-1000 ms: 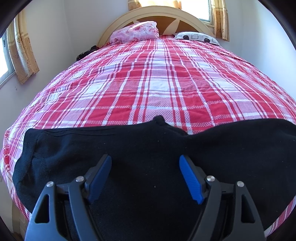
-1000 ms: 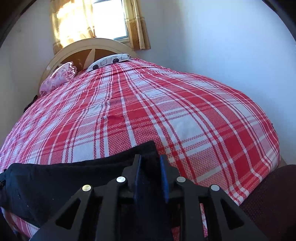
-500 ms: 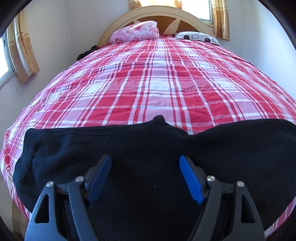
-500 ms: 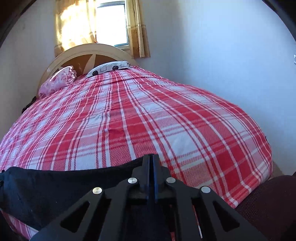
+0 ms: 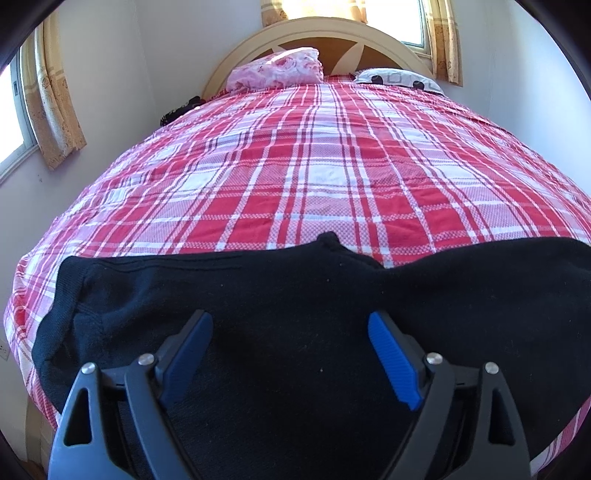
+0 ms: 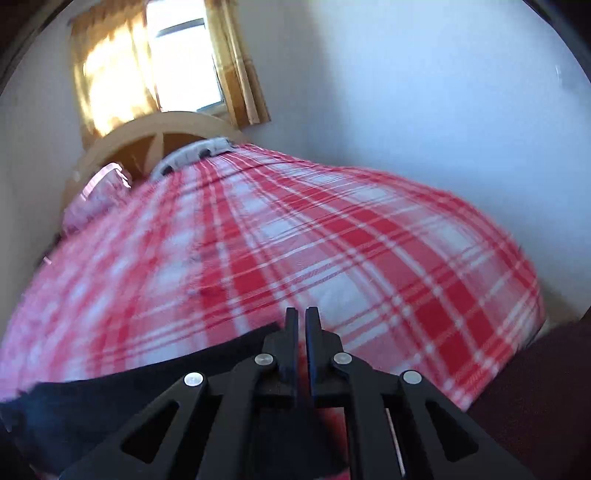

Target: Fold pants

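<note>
Black pants [image 5: 295, 314] lie spread across the near end of a red-and-white plaid bed [image 5: 314, 177]. My left gripper [image 5: 291, 332] is open just above the pants' middle, its blue pads [image 5: 391, 350] wide apart and holding nothing. In the right wrist view my right gripper [image 6: 301, 325] is shut on the pants' end, and the black cloth [image 6: 110, 398] trails down to the left from the jaws. The view is blurred by motion.
A curved wooden headboard [image 5: 332, 33] with a pink pillow [image 5: 277, 70] and a white patterned pillow [image 5: 399, 77] stands at the far end. Curtained windows [image 5: 48, 103] are on the left and behind. A white wall [image 6: 424, 110] runs along the bed's right side.
My right gripper closed on the end of the pants and has lifted and tilted with the cloth in it. My left gripper has stayed still and open.
</note>
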